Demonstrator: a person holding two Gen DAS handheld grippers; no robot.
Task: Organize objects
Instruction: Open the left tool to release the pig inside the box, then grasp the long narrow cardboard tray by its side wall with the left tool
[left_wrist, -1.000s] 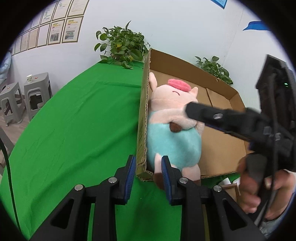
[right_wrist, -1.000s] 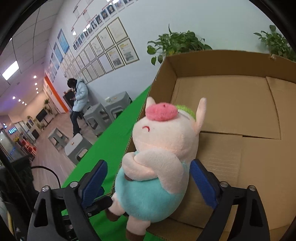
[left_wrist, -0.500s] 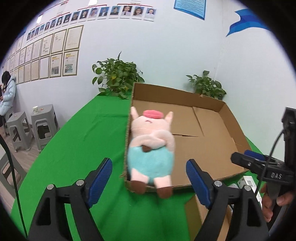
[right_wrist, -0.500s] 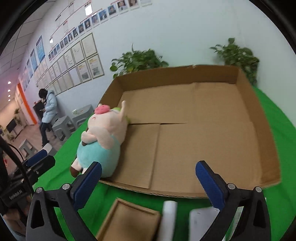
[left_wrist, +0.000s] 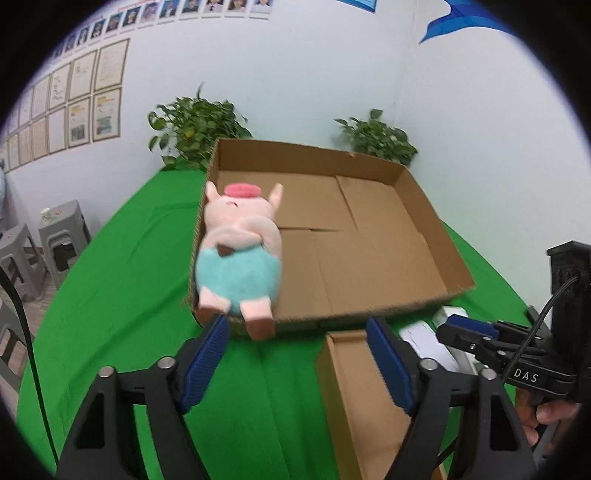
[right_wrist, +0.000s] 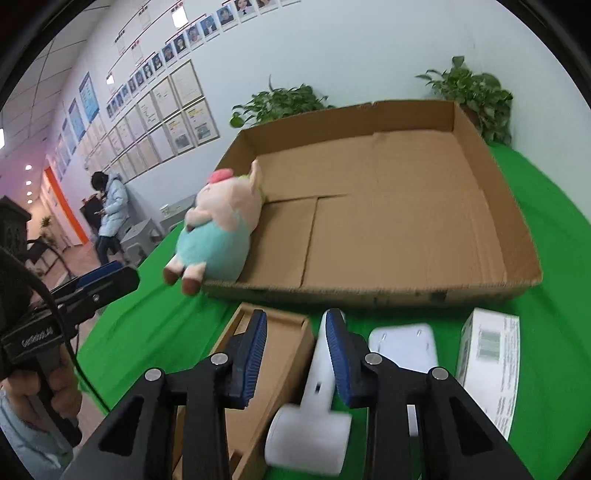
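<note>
We see the plush pig (left_wrist: 238, 258) lying in the cardboard box (left_wrist: 436, 206), feet over the rim – stowed. The left gripper (left_wrist: 295, 365) hangs wide, empty. The right gripper (right_wrist: 297, 349), jaws just narrowed, straddles nothing yet – next, we judge, the white handle-shaped object (right_wrist: 317, 402).

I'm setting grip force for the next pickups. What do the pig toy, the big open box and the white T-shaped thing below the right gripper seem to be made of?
Pig toy: soft plush fabric, fuzzy matte pile, probably stuffed.
Big open box: brown corrugated cardboard, matte; fluted cut edges and folded flaps show.
White T-shaped thing: probably hard plastic, smooth and evenly white; blur leaves it unsure.
</note>
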